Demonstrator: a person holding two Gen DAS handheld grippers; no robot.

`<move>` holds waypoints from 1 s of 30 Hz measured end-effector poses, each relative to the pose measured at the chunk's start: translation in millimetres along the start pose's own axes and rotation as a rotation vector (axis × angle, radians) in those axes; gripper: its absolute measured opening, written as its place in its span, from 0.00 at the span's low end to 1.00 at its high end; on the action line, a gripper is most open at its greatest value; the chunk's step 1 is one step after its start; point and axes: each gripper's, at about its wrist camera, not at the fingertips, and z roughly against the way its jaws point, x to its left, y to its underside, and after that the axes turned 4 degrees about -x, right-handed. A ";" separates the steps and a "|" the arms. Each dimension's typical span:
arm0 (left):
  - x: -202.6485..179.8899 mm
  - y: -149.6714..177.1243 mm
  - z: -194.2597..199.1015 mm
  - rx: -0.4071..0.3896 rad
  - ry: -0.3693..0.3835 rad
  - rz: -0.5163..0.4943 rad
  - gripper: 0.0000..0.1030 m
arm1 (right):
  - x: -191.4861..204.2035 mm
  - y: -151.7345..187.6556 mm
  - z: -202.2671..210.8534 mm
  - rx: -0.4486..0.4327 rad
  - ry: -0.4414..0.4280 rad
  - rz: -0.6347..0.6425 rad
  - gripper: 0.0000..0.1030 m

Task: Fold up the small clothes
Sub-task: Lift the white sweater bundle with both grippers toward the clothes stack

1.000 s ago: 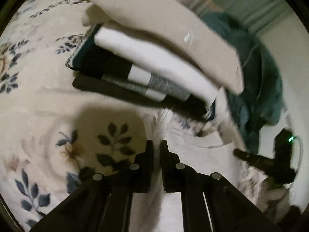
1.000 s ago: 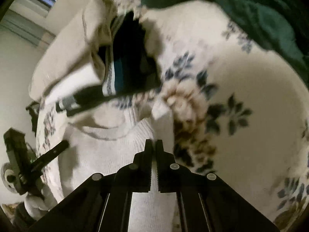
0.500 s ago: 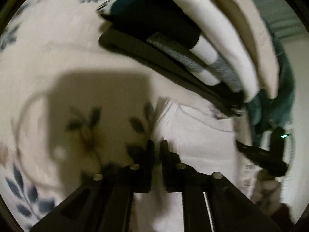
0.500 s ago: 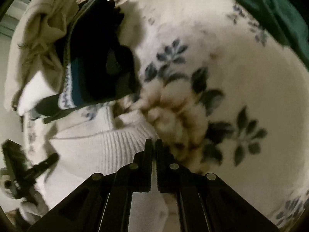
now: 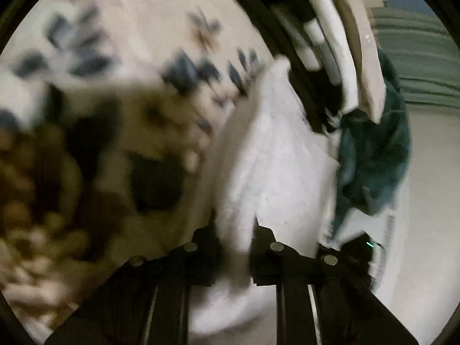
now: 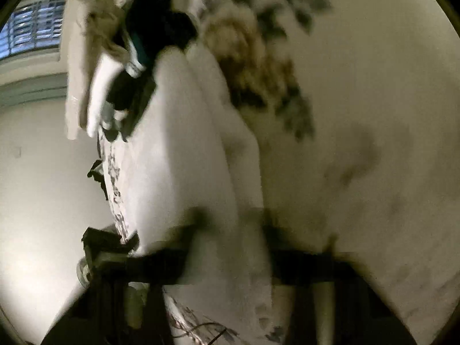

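Observation:
A white knit garment (image 5: 267, 155) lies on the floral bedspread (image 5: 120, 34); both now views are blurred by motion. My left gripper (image 5: 234, 233) has white cloth bulging between its fingers, which stand apart. My right gripper (image 6: 230, 238) also has the white garment (image 6: 184, 149) between its parted fingers. A stack of folded clothes (image 5: 325, 37) in black, white and beige lies just beyond the garment, and shows in the right wrist view (image 6: 120, 57) too.
A dark teal garment (image 5: 373, 155) lies crumpled at the bed's edge, right of the stack. The other gripper's body with a green light (image 5: 365, 244) shows at lower right. A window with blinds (image 6: 31, 31) and a bare wall are off the bed.
Both grippers swung and tilted along the bed; the fingers of both spread from nearly closed to apart with cloth between them. The garment now lies folded lengthwise toward the stack.

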 end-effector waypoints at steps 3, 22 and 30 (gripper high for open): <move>13.8 -5.6 11.4 0.025 0.039 0.019 0.09 | -3.2 6.4 14.0 -0.126 0.079 -0.024 0.03; 36.7 19.3 37.2 0.026 0.051 -0.067 0.11 | 0.8 42.7 12.3 -0.056 0.091 -0.006 0.07; 38.5 -22.3 3.9 0.099 0.289 0.033 0.71 | -20.0 14.4 19.3 -0.017 -0.072 -0.009 0.80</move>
